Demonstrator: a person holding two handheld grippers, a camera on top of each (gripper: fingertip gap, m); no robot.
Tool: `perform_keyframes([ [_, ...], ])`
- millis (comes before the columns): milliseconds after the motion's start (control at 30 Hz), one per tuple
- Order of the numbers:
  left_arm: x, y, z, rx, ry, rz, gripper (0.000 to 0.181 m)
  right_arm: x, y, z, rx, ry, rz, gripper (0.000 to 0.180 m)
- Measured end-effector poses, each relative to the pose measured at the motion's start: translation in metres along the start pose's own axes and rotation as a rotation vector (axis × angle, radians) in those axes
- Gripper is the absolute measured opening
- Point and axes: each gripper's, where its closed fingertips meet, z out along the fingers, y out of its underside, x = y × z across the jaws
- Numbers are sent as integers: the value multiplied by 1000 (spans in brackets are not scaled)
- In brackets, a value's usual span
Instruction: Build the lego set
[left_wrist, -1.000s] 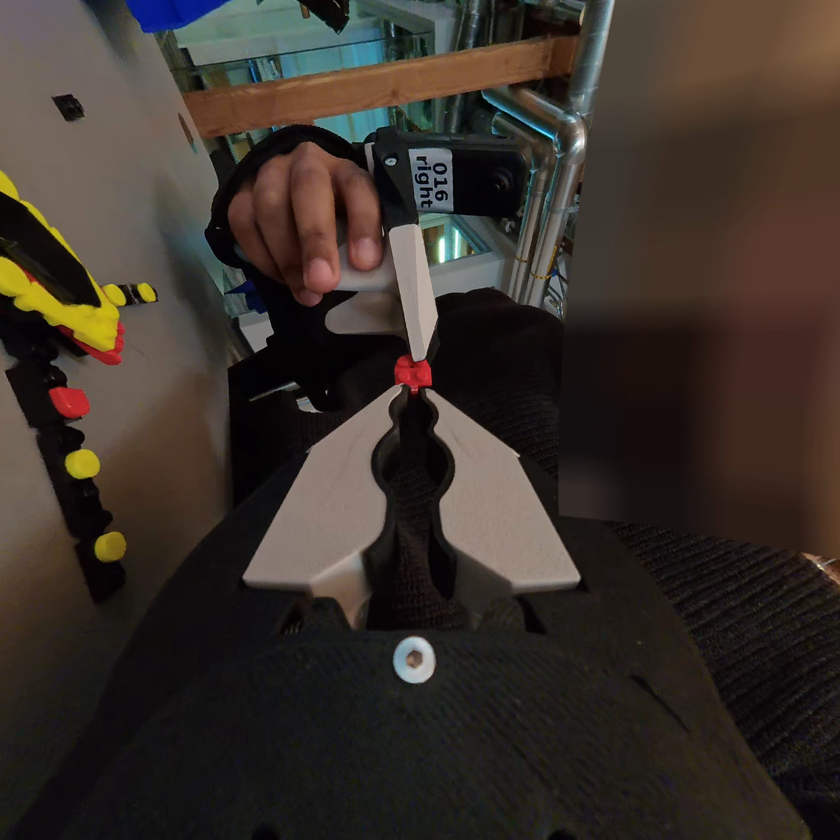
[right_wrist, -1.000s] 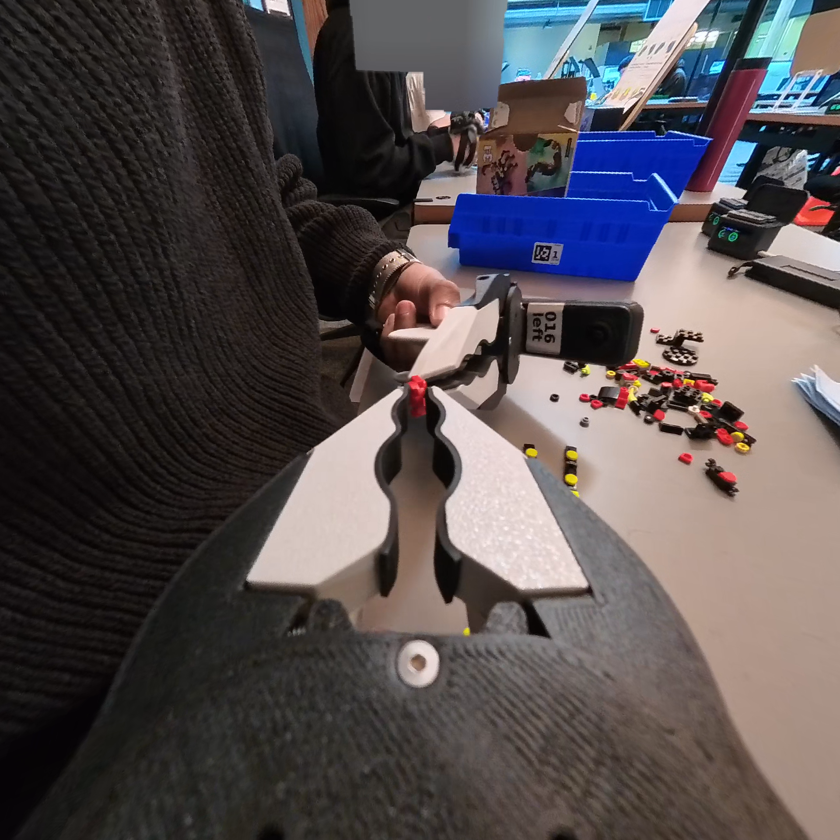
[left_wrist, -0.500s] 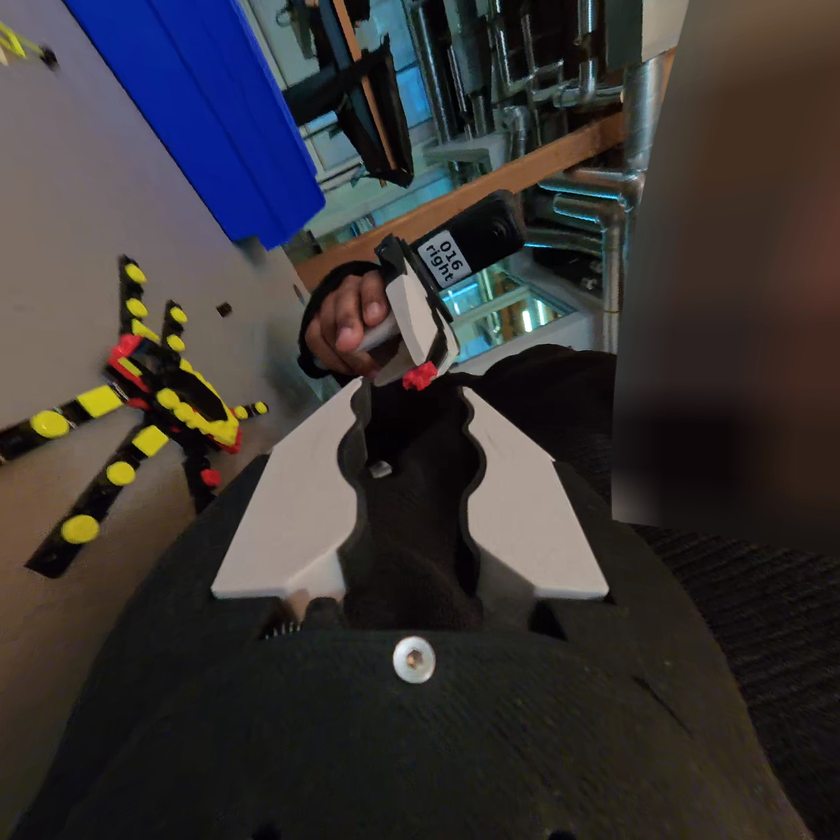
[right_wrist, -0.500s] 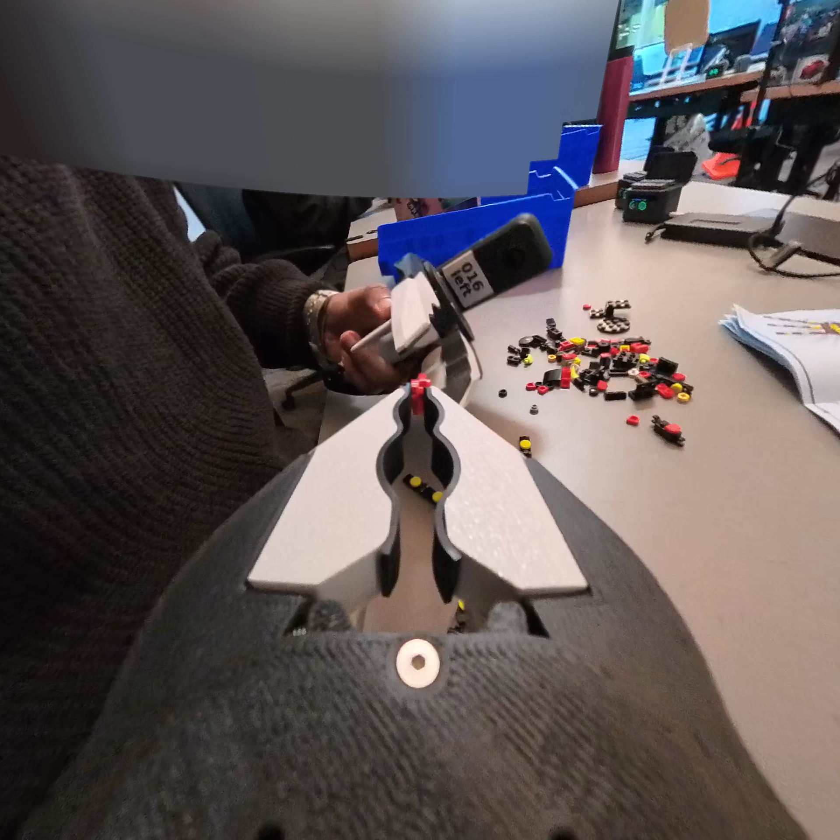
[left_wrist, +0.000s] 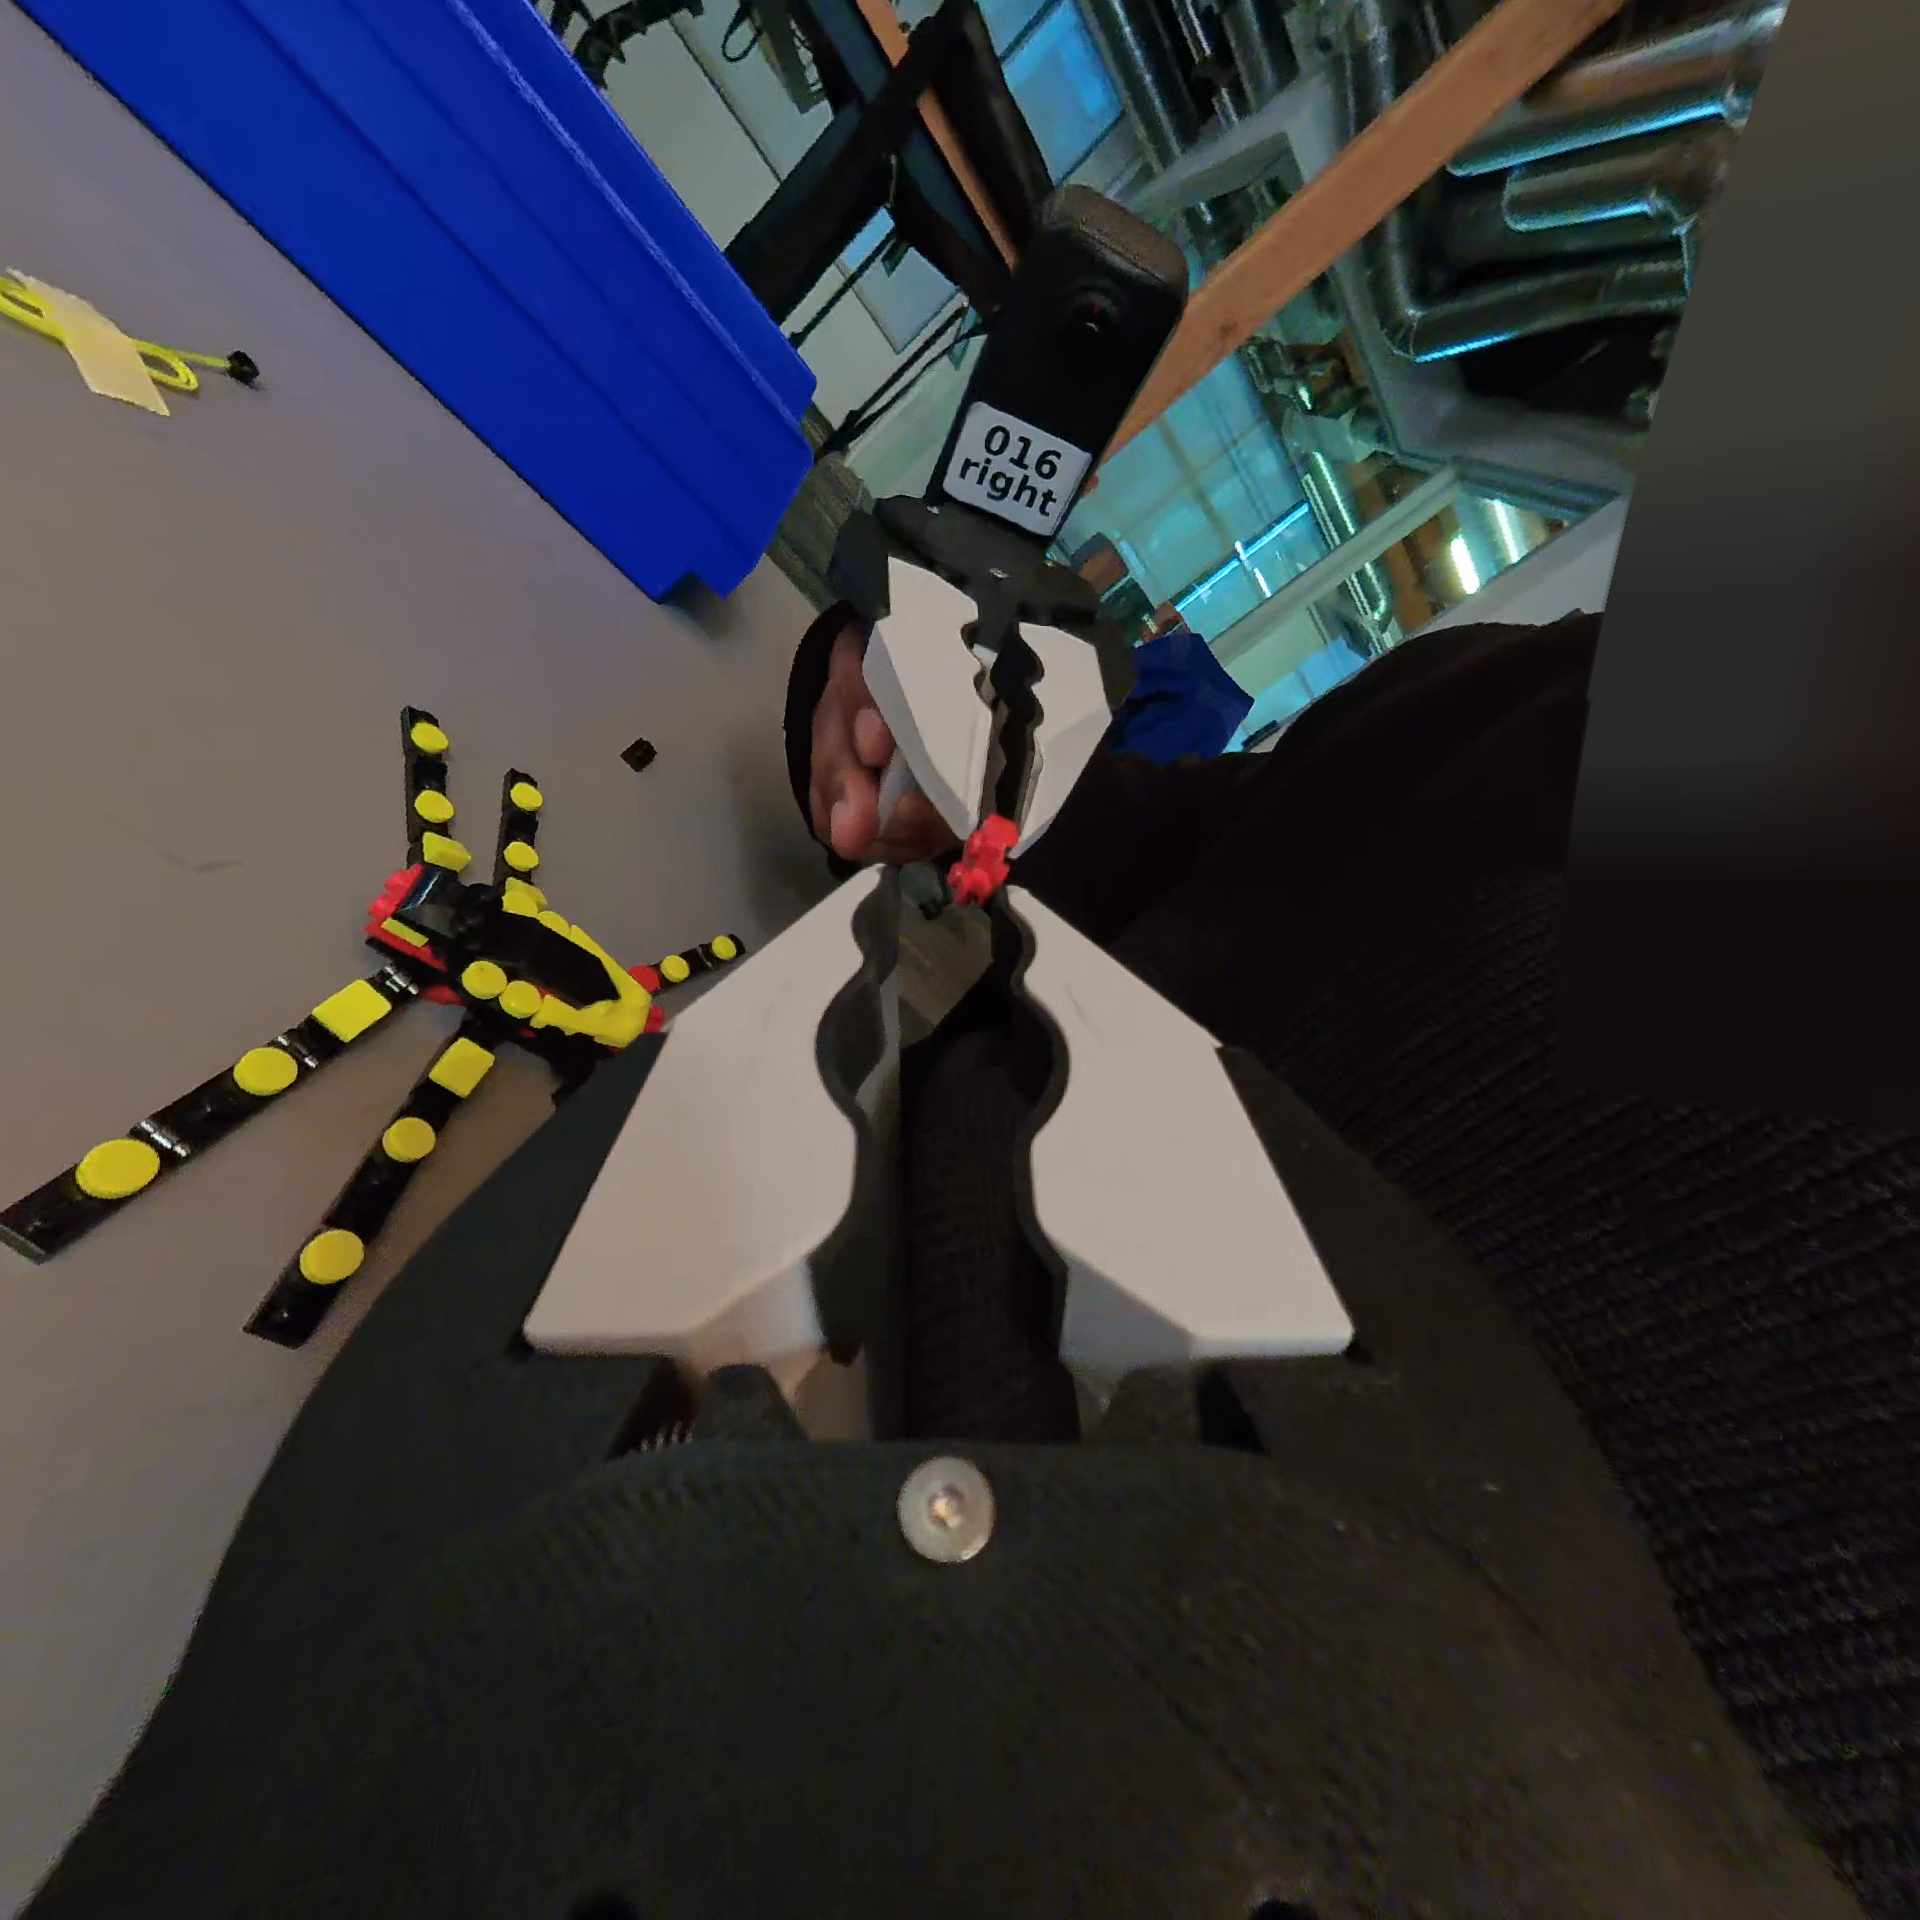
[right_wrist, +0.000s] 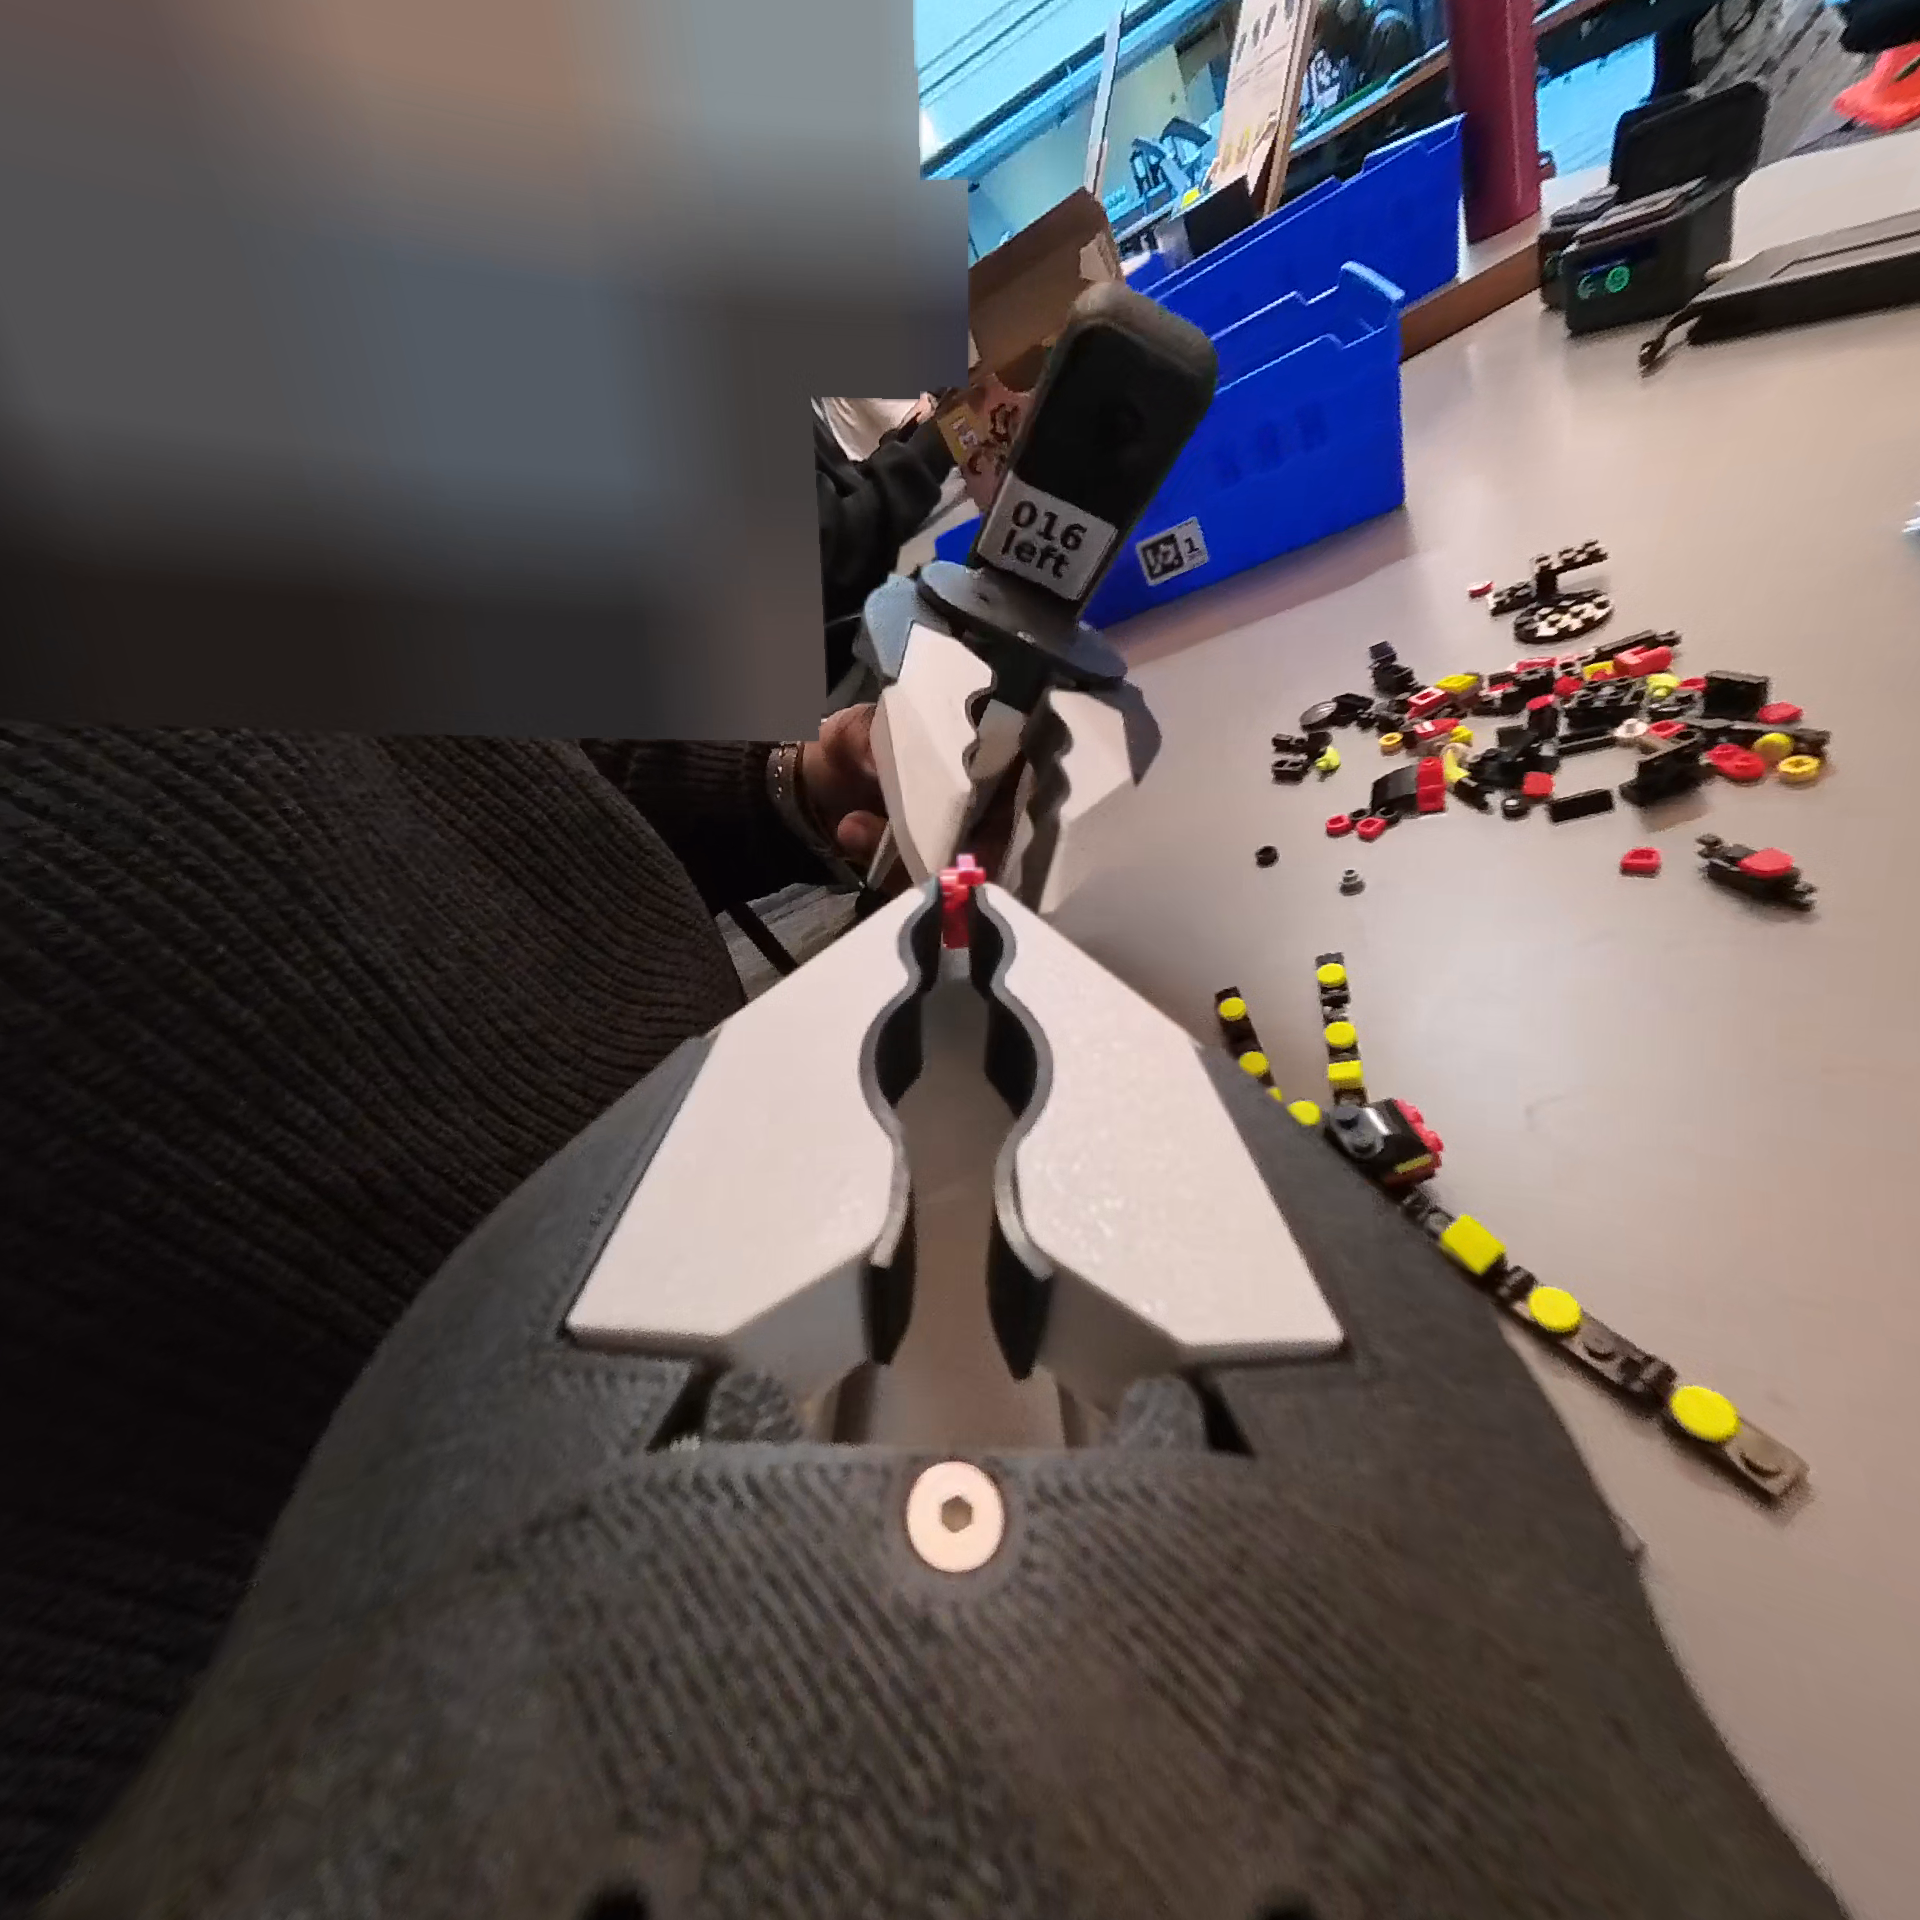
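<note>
Spanning both views, the grey worktop (right_wrist: 1558, 1039) carries the partly built black-and-yellow model (left_wrist: 499, 977) and a loose parts pile (right_wrist: 1558, 727). The right tool (right_wrist: 961, 883) pinches a small red piece (right_wrist: 958, 904) at its tips, held in the air. The left tool (left_wrist: 940, 883) stands slightly spread, just beside it. The piece is judged light, rigid and slippery; grip its flat sides.
</note>
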Motion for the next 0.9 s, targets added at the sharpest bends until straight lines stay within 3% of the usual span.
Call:
perform_keyframes([
  [100,5,-1,0,1,11,41,3,0,1,1,-1,-13,35,3],
  [667,0,2,1,-12,-23,-59,1,0,9,0,-66,-19,10,3],
  [900,0,3,2,-18,-50,-14,1,-2,10,-1,-67,-44,3,3],
])
